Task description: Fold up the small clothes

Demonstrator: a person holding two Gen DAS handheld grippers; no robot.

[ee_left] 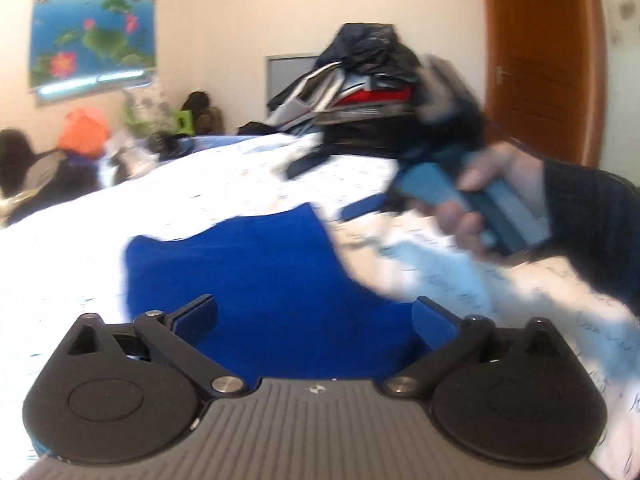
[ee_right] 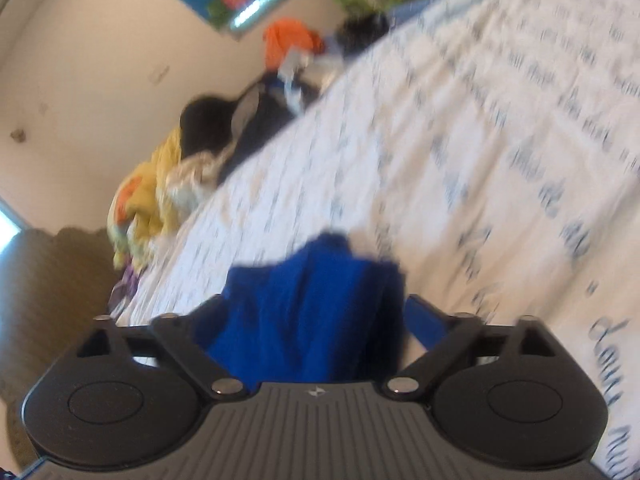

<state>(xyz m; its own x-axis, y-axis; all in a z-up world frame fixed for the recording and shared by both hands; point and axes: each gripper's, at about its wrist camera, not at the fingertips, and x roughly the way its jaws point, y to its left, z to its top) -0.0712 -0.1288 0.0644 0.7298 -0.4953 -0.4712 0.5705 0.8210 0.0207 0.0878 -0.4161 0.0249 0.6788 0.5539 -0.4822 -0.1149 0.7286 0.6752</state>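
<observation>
**Blue garment lies loose on the bed**

The royal-blue garment [ee_left: 256,280] lies rumpled on the white printed bedsheet [ee_left: 100,240], near edge between the left gripper [ee_left: 316,316] jaws, spread wide and unclamped. The right gripper [ee_right: 316,320] is likewise released, cloth bunched between its fingers.

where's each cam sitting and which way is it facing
Left wrist: on the left gripper, looking forward and down over the blue garment on the bed; jaws wide open, the person's other hand visible.
Right wrist: on the right gripper, tilted view across the bed; jaws open.
Shared: blue garment, patterned sheet, lotus poster.
</observation>
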